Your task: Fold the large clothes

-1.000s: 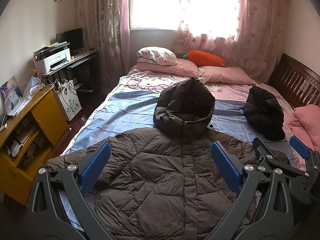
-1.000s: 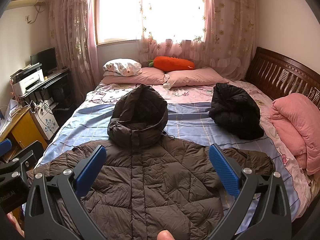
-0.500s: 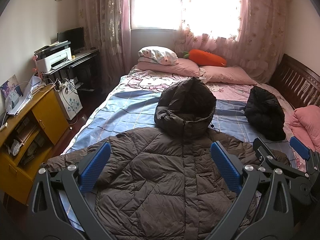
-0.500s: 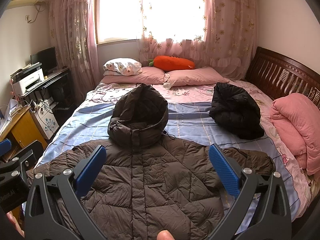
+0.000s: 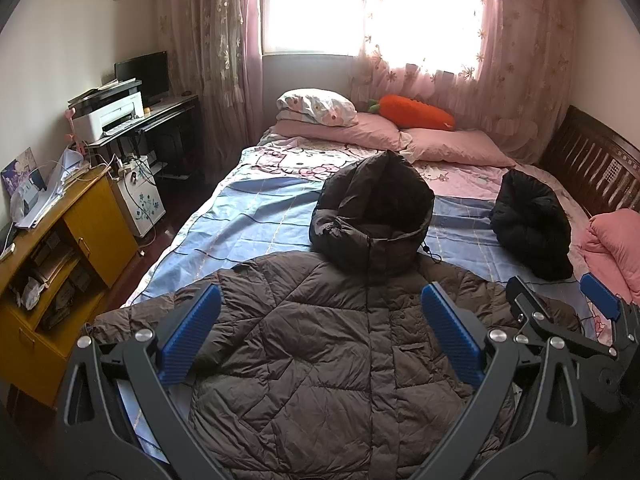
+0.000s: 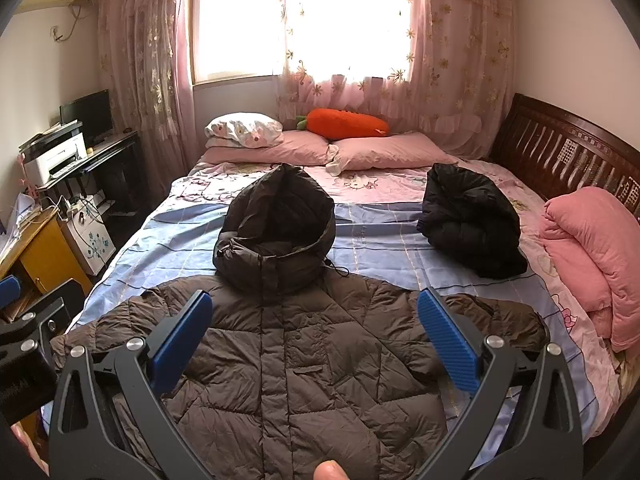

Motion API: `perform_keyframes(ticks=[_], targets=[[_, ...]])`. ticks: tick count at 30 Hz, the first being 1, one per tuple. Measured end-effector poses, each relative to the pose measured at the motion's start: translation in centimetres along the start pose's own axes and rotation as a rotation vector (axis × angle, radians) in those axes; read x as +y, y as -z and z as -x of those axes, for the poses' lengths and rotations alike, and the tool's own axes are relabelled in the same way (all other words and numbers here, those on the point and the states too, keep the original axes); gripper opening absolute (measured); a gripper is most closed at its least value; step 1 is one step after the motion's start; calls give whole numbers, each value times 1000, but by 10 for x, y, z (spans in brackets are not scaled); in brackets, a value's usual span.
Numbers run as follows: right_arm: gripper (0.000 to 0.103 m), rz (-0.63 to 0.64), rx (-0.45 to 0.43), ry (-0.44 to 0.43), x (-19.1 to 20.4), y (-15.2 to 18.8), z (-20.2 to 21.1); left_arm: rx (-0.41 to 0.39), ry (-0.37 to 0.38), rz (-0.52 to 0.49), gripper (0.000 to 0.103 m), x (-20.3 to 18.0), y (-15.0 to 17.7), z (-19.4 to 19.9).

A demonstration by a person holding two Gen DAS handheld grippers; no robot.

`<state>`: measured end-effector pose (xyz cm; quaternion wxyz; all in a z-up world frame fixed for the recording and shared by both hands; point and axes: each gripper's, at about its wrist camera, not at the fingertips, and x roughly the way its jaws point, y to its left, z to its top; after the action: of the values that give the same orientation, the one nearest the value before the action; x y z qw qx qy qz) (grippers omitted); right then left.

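A large brown quilted hooded jacket [image 5: 320,352] lies flat, front up, sleeves spread, on the near end of the bed; it also shows in the right wrist view [image 6: 304,360]. Its hood [image 6: 276,232] points toward the pillows. My left gripper [image 5: 320,332] hovers open and empty above the jacket's chest. My right gripper [image 6: 312,332] is also open and empty above the jacket, and shows at the right edge of the left wrist view [image 5: 568,320]. The left gripper shows at the left edge of the right wrist view [image 6: 24,340].
A black jacket [image 6: 468,224] lies bundled on the bed's right side. A folded pink quilt [image 6: 588,256] sits by the wooden headboard [image 6: 560,152]. Pillows [image 6: 304,144] and a carrot plush [image 6: 344,124] lie at the far end. A yellow cabinet [image 5: 60,264] and a desk with a printer [image 5: 108,116] stand at left.
Both grippers have held nearly still and open; the left wrist view has shifted only very slightly. The jacket has not moved.
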<state>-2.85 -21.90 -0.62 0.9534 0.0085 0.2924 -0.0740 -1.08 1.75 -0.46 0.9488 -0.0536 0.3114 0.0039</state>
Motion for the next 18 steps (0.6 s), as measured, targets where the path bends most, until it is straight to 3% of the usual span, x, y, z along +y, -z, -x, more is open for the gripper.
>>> perform_keyframes(ticks=[18], targets=[[102,1,9,4,-2,-1,-4,7,-25,-28,101,-1,4,-2]])
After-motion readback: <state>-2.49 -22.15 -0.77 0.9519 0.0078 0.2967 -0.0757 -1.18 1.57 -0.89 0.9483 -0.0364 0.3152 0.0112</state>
